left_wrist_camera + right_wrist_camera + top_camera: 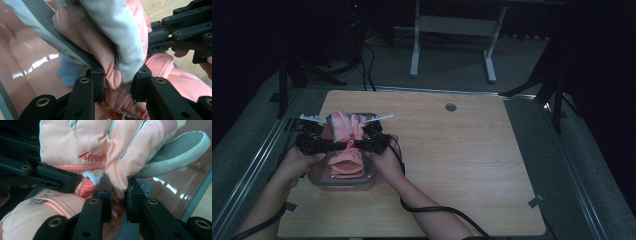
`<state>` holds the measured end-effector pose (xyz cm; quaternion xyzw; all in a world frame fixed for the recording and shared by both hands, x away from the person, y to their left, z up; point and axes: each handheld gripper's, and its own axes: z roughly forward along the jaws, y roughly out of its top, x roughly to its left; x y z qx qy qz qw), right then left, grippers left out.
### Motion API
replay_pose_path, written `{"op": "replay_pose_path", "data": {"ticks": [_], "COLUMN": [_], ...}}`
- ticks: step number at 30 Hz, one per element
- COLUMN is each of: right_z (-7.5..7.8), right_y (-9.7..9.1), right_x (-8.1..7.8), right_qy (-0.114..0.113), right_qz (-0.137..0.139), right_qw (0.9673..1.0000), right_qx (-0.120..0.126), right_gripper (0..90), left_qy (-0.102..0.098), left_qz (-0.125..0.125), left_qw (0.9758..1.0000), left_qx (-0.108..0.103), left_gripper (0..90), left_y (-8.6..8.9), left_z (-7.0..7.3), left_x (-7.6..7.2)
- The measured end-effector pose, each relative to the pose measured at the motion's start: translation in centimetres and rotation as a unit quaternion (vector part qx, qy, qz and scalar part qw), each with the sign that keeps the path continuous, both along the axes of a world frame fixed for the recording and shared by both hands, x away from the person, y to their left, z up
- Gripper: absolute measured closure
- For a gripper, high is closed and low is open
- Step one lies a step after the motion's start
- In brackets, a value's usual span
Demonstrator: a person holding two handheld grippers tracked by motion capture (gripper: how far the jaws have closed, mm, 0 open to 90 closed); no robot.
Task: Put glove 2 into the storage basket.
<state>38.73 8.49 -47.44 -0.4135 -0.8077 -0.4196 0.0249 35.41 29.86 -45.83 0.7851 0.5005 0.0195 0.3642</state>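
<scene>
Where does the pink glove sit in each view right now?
High view: pink glove left of centre, over the clear container.
Left gripper view: glove centre, pinched by the black jaws.
Right gripper view: glove top, fold pinched at centre.
Shared landmark: the clear container.

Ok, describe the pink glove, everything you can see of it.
The pink glove is a padded winter glove of smooth salmon fabric with pale grey panels, grey textured grip patches, red embroidered lettering and a cartoon patch at the wrist. It lies lengthwise over a clear plastic container on the wooden table, cuff toward the person. The left gripper and right gripper each pinch a fold near its middle.
</scene>
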Motion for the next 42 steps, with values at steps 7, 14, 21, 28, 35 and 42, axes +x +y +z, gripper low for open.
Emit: {"op": "replay_pose_path", "data": {"ticks": [7, 14, 21, 28, 35, 42], "right_z": [-0.7, -1.7, -1.5, 0.1, 1.3, 1.2], "right_y": [0.2, -0.1, 0.1, -1.3, -3.2, -5.0], "right_x": [-0.2, 0.2, 0.2, 0.7, 0.4, 0.7], "right_qy": [0.002, 0.028, 0.012, -0.024, -0.034, -0.032], "right_qz": [0.017, 0.023, 0.028, 0.028, 0.068, 0.069], "right_qw": [0.9989, 0.9979, 0.9974, 0.9988, 0.9969, 0.9961], "right_qx": [-0.044, -0.053, -0.065, -0.033, 0.018, 0.044], "right_gripper": [75.6, 74.4, 66.6, 45.8, 26.7, 22.0], "left_qy": [0.016, 0.041, 0.036, 0.033, -0.034, -0.058], "left_qz": [0.004, 0.018, 0.03, 0.049, 0.071, 0.088], "left_qw": [0.9999, 0.999, 0.9989, 0.9982, 0.9959, 0.9936], "left_qx": [0.001, 0.007, 0.009, 0.013, 0.046, 0.039], "left_gripper": [68.7, 68.1, 58.9, 51.1, 30.8, 15.3], "left_y": [-0.3, -0.8, -0.7, -0.9, -1.2, -1.1], "left_z": [-1.3, -2.2, -2.2, -2.2, -1.5, -1.2], "left_x": [-0.3, 0.0, -0.3, 0.1, -0.3, -0.6]}}
